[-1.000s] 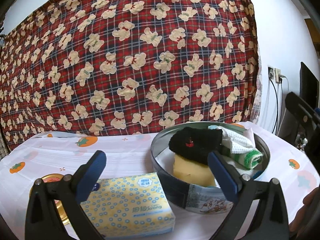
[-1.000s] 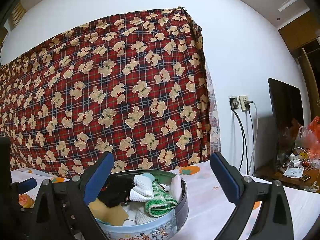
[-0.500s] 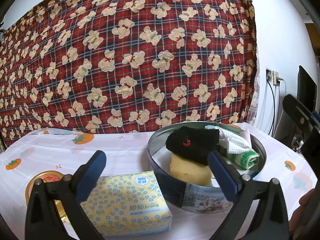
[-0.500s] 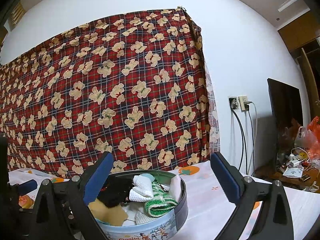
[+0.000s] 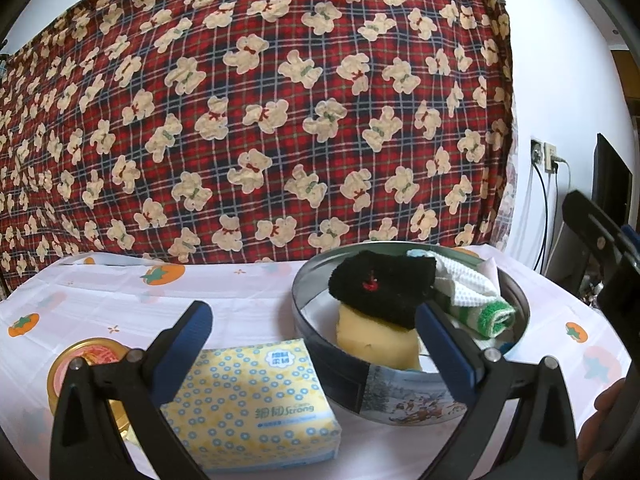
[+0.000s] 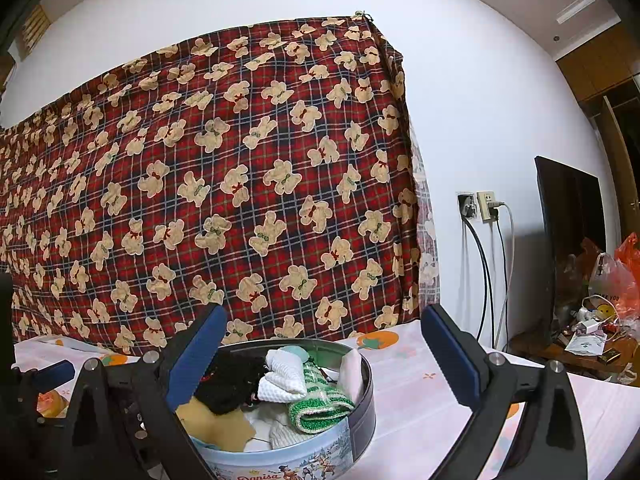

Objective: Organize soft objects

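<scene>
Since a second ago the left wrist view has shifted slightly: the round cookie tin (image 5: pixel 408 396) and the tissue pack (image 5: pixel 252 396) now sit a little lower and further left between the fingers, while the right wrist view has hardly changed.

The left gripper (image 5: pixel 312 344) hovers above the table with its blue-padded fingers (image 5: pixel 182 350) spread wide and nothing between them. Below its left finger lies the yellow and blue tissue pack, flat on a white tablecloth printed with orange fruit (image 5: pixel 120 300). Just left of the pack, partly hidden by the gripper frame, is a small gold-rimmed tin (image 5: pixel 86 360).

The cookie tin stands just right of the tissue pack, apparently touching one corner of it. Piled inside it are a yellow sponge (image 5: pixel 376 338), a black fuzzy cloth (image 5: pixel 380 286) resting on top of the sponge, and a white waffle cloth (image 5: pixel 464 288) beside a green and white striped knitted cloth (image 5: pixel 490 314).

The right gripper (image 6: pixel 320 354) is also wide open and holds nothing. In its view the same tin (image 6: pixel 320 456) sits low between the fingers, with the black cloth (image 6: pixel 230 384), white cloth (image 6: pixel 282 374), green knit (image 6: pixel 320 404) and sponge (image 6: pixel 214 424) heaped inside.

A red plaid sheet printed with teddy bears (image 6: pixel 220 184) hangs behind the table. To the right are wall sockets with cables (image 6: pixel 480 208) and a dark flat screen (image 6: pixel 572 236)
</scene>
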A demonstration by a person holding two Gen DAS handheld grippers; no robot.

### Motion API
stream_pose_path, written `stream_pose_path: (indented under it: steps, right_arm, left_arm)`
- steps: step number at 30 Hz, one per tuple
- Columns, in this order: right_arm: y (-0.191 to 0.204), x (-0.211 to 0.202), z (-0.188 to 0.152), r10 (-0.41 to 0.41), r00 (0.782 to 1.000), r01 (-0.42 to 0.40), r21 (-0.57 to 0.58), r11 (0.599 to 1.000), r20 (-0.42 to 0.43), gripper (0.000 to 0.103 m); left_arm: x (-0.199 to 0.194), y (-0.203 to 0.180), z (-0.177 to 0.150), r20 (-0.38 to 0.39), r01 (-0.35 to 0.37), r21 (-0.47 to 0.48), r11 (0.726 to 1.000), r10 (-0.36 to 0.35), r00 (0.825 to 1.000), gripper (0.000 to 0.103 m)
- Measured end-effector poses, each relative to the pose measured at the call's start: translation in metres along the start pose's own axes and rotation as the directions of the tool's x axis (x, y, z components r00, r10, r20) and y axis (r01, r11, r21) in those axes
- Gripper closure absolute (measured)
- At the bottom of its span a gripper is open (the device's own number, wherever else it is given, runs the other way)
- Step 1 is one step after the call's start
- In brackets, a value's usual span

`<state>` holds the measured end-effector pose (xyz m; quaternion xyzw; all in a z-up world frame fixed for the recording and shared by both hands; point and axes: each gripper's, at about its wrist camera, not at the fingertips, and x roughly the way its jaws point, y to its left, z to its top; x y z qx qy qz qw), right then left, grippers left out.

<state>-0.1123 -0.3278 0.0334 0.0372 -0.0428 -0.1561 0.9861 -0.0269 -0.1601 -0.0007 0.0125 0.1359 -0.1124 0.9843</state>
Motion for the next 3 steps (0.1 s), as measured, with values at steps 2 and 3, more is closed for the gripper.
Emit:
stream_pose_path:
  steps: [2,3]
  right_arm:
    - [0.0000,0.0001,0.0000,0.000,1.000,0.000,0.000,1.000,-0.001,0.004]
    - [0.0001,0.0001,-0.0002,0.000,1.000,0.000,0.000,1.000,-0.001,0.004]
  left_arm:
    - [-0.0002,-0.0004,0.0000,0.001,-0.001,0.001,1.000,0.001,1.000,0.000]
    - [-0.0003,-0.0007,-0.0001,0.001,-0.001,0.002,1.000,0.001,1.000,0.000]
